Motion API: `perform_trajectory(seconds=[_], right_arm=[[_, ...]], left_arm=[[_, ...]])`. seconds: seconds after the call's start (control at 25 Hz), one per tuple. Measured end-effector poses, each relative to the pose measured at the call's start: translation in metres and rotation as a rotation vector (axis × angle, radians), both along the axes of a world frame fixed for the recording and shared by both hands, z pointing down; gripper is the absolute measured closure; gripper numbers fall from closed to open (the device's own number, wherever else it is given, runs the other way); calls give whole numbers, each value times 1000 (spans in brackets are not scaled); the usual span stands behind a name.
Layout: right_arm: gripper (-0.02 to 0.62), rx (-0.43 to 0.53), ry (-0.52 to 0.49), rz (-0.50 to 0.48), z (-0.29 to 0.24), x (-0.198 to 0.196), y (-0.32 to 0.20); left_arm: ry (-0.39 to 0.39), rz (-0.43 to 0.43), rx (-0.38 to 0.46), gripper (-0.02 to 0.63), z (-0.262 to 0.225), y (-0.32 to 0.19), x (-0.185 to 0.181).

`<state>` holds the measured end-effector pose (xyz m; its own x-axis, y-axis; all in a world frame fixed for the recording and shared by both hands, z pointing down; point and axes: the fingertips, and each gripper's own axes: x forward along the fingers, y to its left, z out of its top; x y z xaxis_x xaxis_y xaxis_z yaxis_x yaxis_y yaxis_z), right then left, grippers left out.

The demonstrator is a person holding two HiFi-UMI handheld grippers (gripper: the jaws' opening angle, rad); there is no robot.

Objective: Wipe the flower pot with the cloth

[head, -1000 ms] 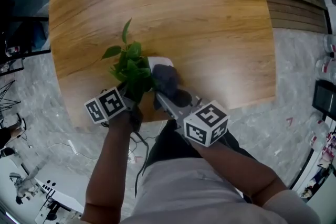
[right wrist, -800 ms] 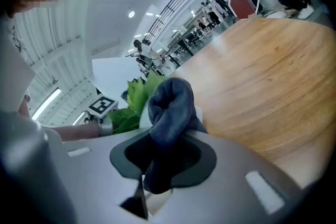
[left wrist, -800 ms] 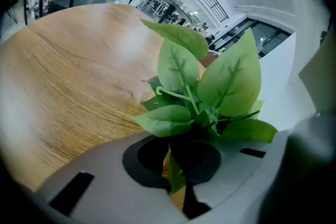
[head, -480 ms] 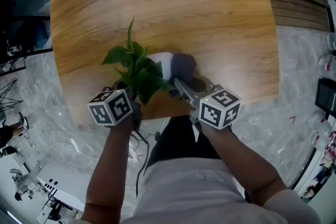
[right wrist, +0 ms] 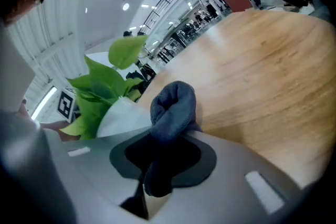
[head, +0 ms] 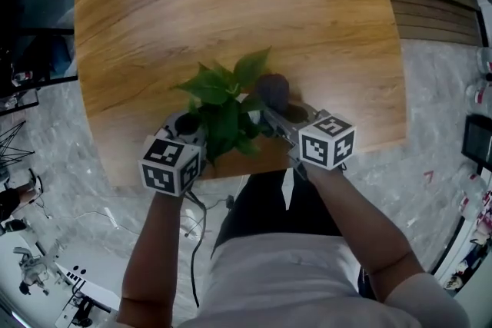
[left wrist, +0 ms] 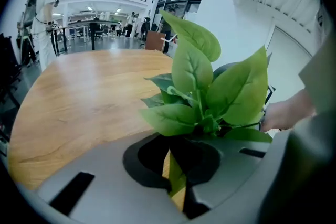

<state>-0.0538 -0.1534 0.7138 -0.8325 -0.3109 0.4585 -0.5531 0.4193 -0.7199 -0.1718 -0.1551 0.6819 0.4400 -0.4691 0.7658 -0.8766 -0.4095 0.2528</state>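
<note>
A green leafy plant [head: 224, 97] hides nearly all of its white pot in the head view. The right gripper view shows the pot [right wrist: 122, 116] tilted, its leaves [right wrist: 103, 85] pointing left. My left gripper [head: 201, 133] is shut on the plant's stem [left wrist: 175, 174] just under the leaves [left wrist: 206, 93]. My right gripper [head: 267, 111] is shut on a bunched dark grey-blue cloth [head: 271, 91]. The cloth [right wrist: 171, 108] sits right beside the pot's side; I cannot tell if it touches. I also cannot tell whether the pot rests on the table.
Everything happens near the front edge [head: 254, 164] of a large wooden table [head: 231, 4]. The person's legs stand just behind that edge. A slatted wooden bench [head: 430, 4] lies past the table's right side. Cables trail over the grey floor [head: 100, 215].
The plant has rolled, swinging its leaves from left to right so they now cover the pot. The left gripper rolled and slid nearer. The right gripper carried the cloth to the right.
</note>
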Motion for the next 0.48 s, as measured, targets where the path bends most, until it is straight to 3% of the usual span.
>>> perform_trajectory(seconds=[0.12,0.36,0.48], right_arm=[[526,-29,-5,7,3,-3,-1],[525,21,-171,-25,-78,-16,-8],[526,26,-138,-22,-52,-13,-19]], left_arm=[[-24,27,17,594,-3,-1,1],[-54,64,39,594,-8,2,9],[-50,58,46,594,-8,0,12]])
